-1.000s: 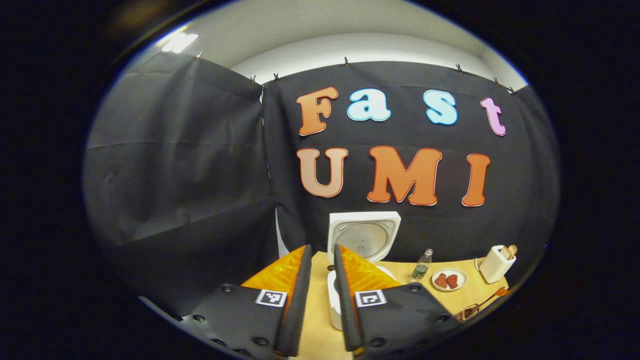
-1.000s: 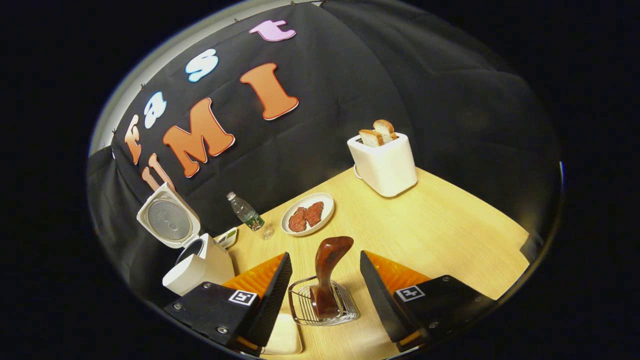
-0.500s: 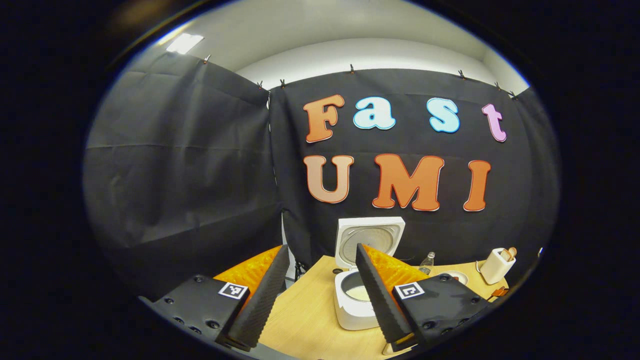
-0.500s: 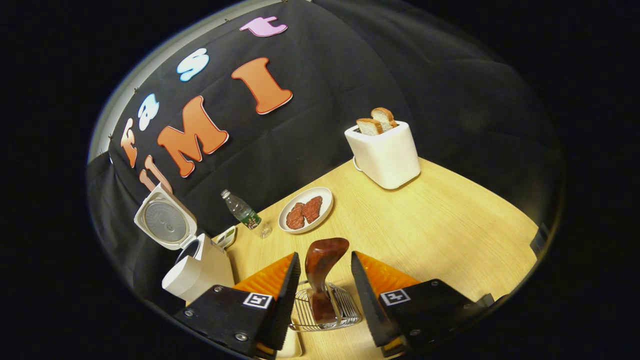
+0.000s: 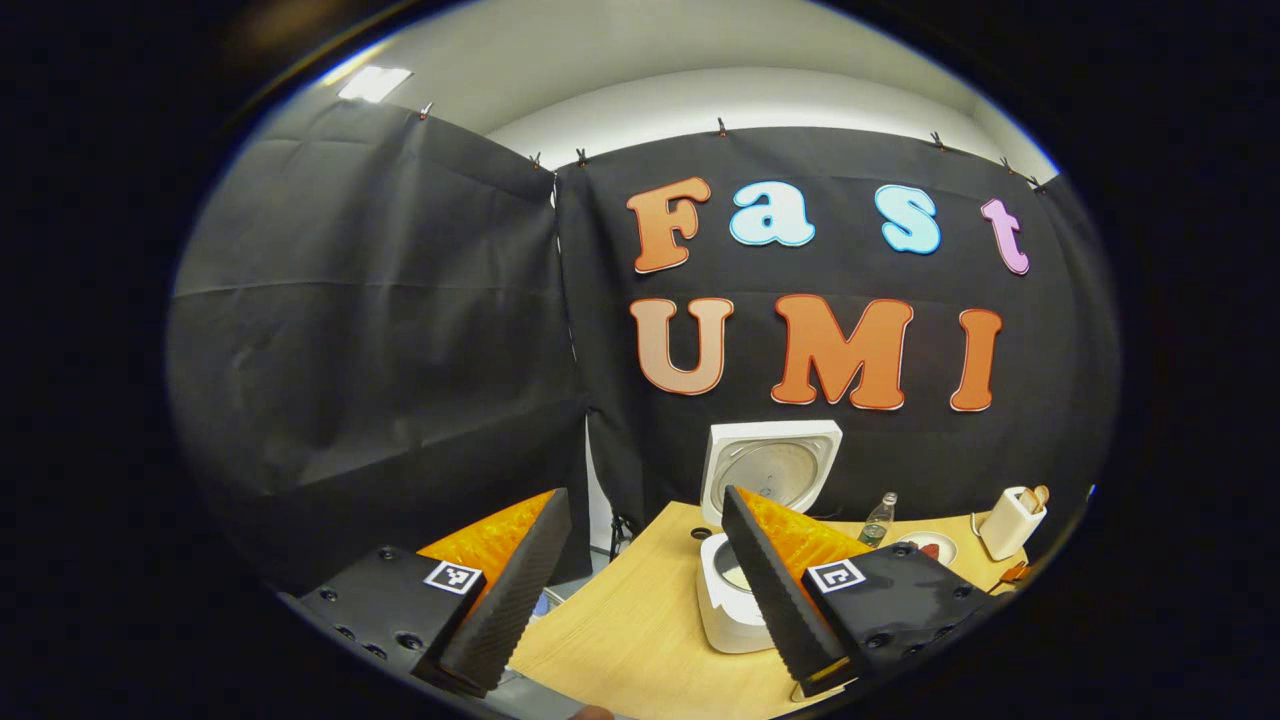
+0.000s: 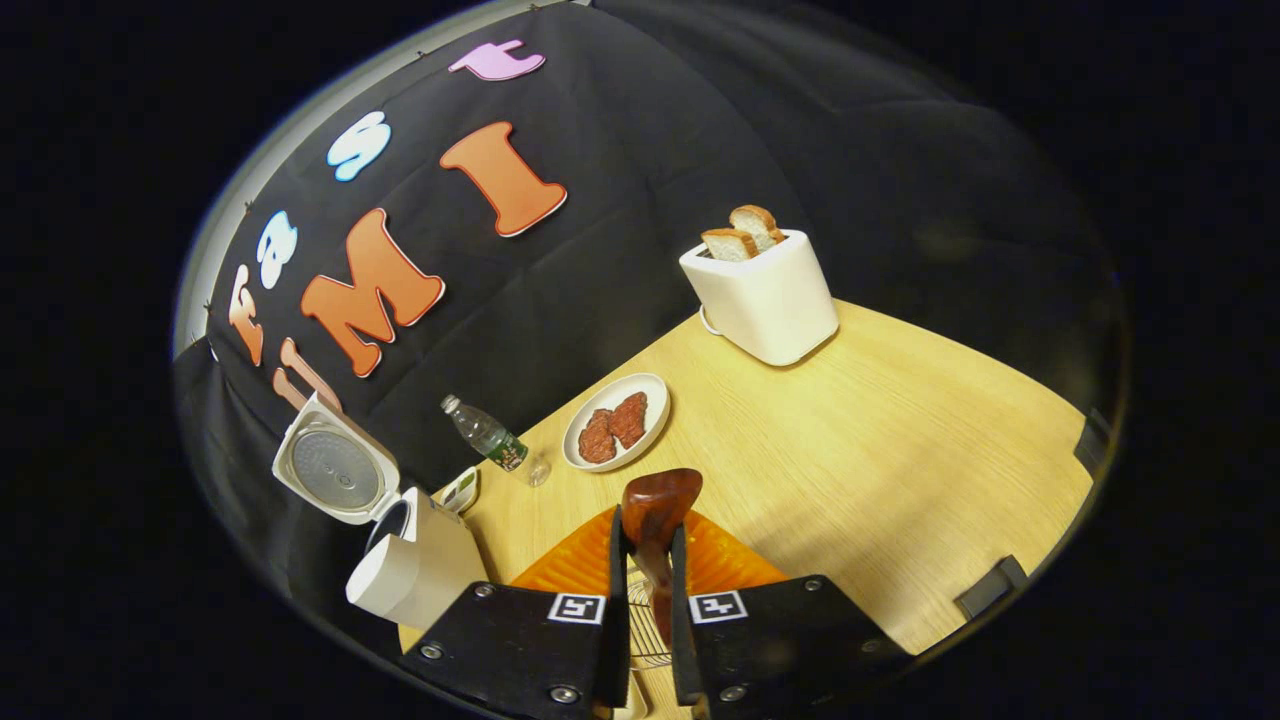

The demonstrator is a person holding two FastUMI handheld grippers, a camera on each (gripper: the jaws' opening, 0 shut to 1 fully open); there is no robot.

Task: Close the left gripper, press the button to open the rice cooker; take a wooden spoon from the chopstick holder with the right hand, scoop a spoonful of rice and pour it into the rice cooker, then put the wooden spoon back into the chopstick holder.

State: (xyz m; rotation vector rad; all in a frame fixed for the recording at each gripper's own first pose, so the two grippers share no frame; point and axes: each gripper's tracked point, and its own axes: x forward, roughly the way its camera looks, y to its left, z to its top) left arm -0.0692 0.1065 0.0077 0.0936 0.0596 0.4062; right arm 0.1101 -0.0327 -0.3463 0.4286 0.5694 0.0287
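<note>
- In the right gripper view, the right gripper [image 6: 648, 560] has its jaws drawn in narrow, with both fingers pressed on the handle of the wooden spoon [image 6: 655, 515].
- The spoon stands nearly upright, its rounded dark-brown top rising just above the fingertips; its lower part drops into the wire chopstick holder [image 6: 640, 625], which is mostly hidden between and below the fingers.
- The holder sits on the pale wooden bench [image 6: 880, 440], close to its near edge.
- In the left gripper view, the left gripper [image 5: 640, 590] is held above the bench's left end with its jaws spread wide and nothing between them.
- The white rice cooker [image 5: 730, 605] stands on the bench [image 5: 620, 640] beyond that gripper, partly hidden behind its right finger; the lid [image 5: 770, 470] is tipped up and back, showing its round metal inner plate, and the pot is open with something pale inside.
- In the right gripper view the same rice cooker [image 6: 415, 575] sits at the bench's left side, lid [image 6: 335, 470] raised.
- Near the cooker stands a small clear water bottle [image 6: 490, 440] with a green label, tilted in this view.
- Just right of the bottle is a white plate [image 6: 617, 420] with two reddish-brown pieces of food.
- At the far end of the bench stands a white toaster [image 6: 765, 300] with two slices of bread poking out of it.
</note>
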